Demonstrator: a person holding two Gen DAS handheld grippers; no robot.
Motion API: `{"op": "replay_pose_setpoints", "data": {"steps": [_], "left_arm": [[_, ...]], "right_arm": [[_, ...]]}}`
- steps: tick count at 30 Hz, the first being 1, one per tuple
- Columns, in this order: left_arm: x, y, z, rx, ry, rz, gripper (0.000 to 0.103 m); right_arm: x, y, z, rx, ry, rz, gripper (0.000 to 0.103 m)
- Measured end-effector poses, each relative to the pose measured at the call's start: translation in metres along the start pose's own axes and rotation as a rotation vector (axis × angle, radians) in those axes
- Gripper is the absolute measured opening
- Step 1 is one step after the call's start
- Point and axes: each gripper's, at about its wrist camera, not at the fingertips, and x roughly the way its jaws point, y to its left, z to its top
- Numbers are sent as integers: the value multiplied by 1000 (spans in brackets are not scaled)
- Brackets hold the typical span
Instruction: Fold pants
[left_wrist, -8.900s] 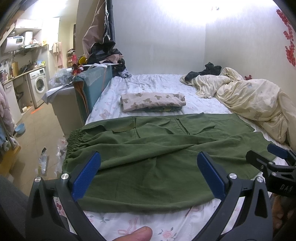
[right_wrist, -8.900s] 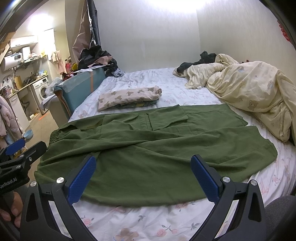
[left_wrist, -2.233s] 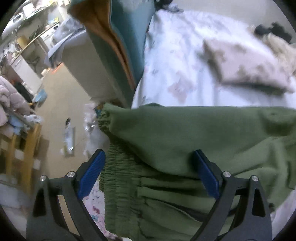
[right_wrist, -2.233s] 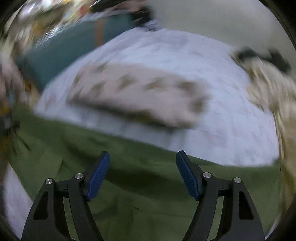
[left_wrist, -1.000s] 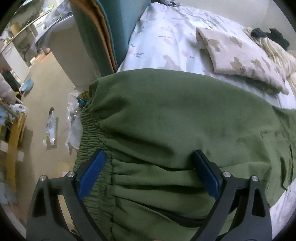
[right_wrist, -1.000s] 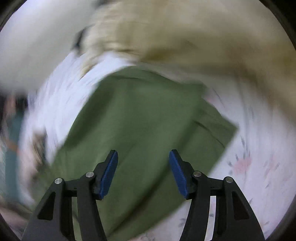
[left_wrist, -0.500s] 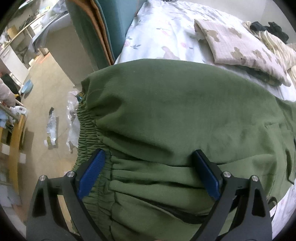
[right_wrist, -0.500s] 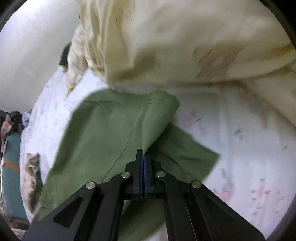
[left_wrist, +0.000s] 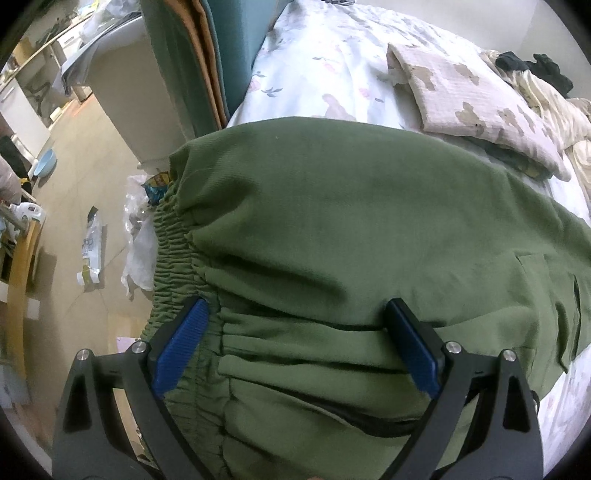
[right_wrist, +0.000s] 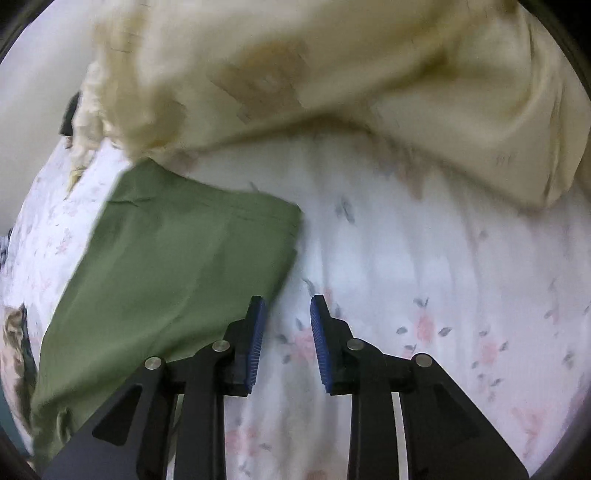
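The green pants (left_wrist: 332, 229) lie on the floral bed sheet (left_wrist: 332, 66), folded lengthwise with one leg over the other. Their gathered elastic waistband (left_wrist: 173, 266) hangs at the bed's left edge. My left gripper (left_wrist: 295, 347) is open and hovers over the waist end, its blue pads either side of the cloth. In the right wrist view the leg hems (right_wrist: 177, 258) lie flat on the sheet (right_wrist: 443, 295). My right gripper (right_wrist: 286, 339) is partly open and empty, just right of the hem edge, over bare sheet.
A folded beige patterned cloth (left_wrist: 472, 99) lies beyond the pants. A cream duvet (right_wrist: 332, 74) is bunched right behind the leg hems. A teal board (left_wrist: 207, 51) leans at the bed's left side, with littered floor (left_wrist: 88, 251) below.
My right gripper has opened and let go of the leg hem, which now lies flat on the lower leg; the gripper has drawn back to the right. The left gripper has barely moved.
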Motion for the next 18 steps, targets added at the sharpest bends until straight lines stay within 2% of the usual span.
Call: {"op": "replay_pose_setpoints", "data": {"steps": [2,3,4,5,8,11,13,16,18], "left_arm": [[-5,2,1,-10,18,-8,94],[-7,4,1,-22,40,-16,94],[-11,7,2,-44,74,-37,94],[-19,12,2,-70,89,-64,94],[-57,34,-1,-166,70,-95,95],[-97,61,-10,-243,4,-86,95],[-114,75,-16,-306,-33,-80,95],[-133,94,-38,-456,-87,-113,95],[-134,93,-62,-541,-102,-150,96]], "right_arm": [[-20,31,-12,-89,-60,43,40],[-27,50,-21,-155,-61,111,51],[-32,77,-38,-248,-36,194,51],[-33,94,-50,-301,-15,235,51],[-39,140,-87,-448,44,335,51],[-43,164,-108,-495,97,416,53],[-43,168,-115,-491,108,433,57],[-49,167,-123,-471,138,460,60],[-56,162,-127,-450,147,475,64]]}}
